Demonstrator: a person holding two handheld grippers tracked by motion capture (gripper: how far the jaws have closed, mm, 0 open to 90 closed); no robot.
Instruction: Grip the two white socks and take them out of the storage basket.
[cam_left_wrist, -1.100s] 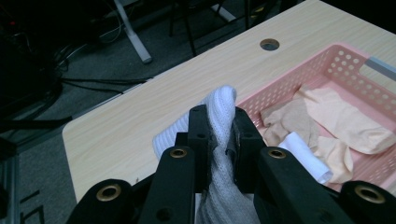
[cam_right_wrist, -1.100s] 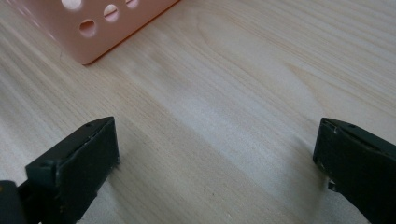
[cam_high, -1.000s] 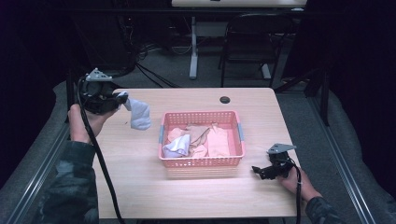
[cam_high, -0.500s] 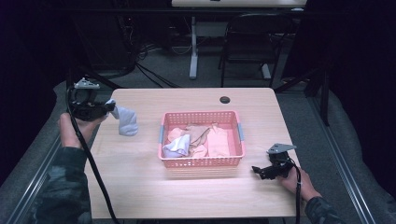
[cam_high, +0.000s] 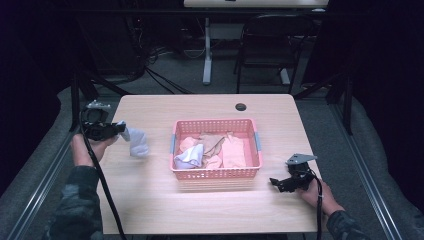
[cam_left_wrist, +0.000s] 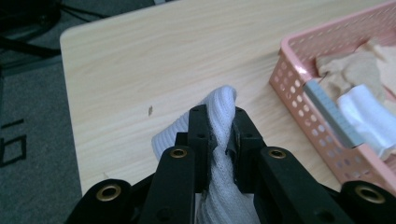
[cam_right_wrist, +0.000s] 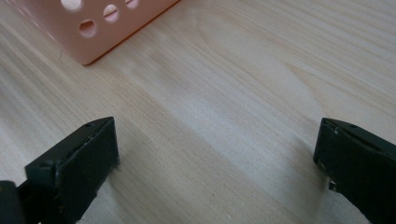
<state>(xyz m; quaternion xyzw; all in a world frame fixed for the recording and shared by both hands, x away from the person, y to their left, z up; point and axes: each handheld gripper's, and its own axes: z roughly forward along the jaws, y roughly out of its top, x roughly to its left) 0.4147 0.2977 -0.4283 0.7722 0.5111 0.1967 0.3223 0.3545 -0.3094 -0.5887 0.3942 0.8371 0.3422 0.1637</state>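
Note:
A pink perforated basket (cam_high: 216, 172) stands mid-table with several cloths inside: peach and tan ones (cam_high: 231, 150) and a white one (cam_high: 190, 156). The basket's near wall (cam_left_wrist: 303, 107) and a grey label show at the right of the left gripper view. My left gripper (cam_high: 120, 129) is left of the basket above the table's left edge, shut on a white ribbed cloth (cam_high: 137, 142) that hangs from it. That cloth (cam_left_wrist: 220, 135) is pinched between the black jaws. My right gripper (cam_high: 276, 183) rests low at the front right, open, with bare wood between its fingertips (cam_right_wrist: 79, 154).
A small black round disc (cam_high: 241, 106) lies near the table's (cam_high: 150, 200) far edge. The basket's corner (cam_right_wrist: 102, 28) is just ahead of the right gripper. Beyond the table are a chair, desk legs and cables on grey carpet. Metal rails run along both sides.
My left gripper has carried the white cloth leftward and toward the person, away from the basket, and lower. The right gripper has stayed put.

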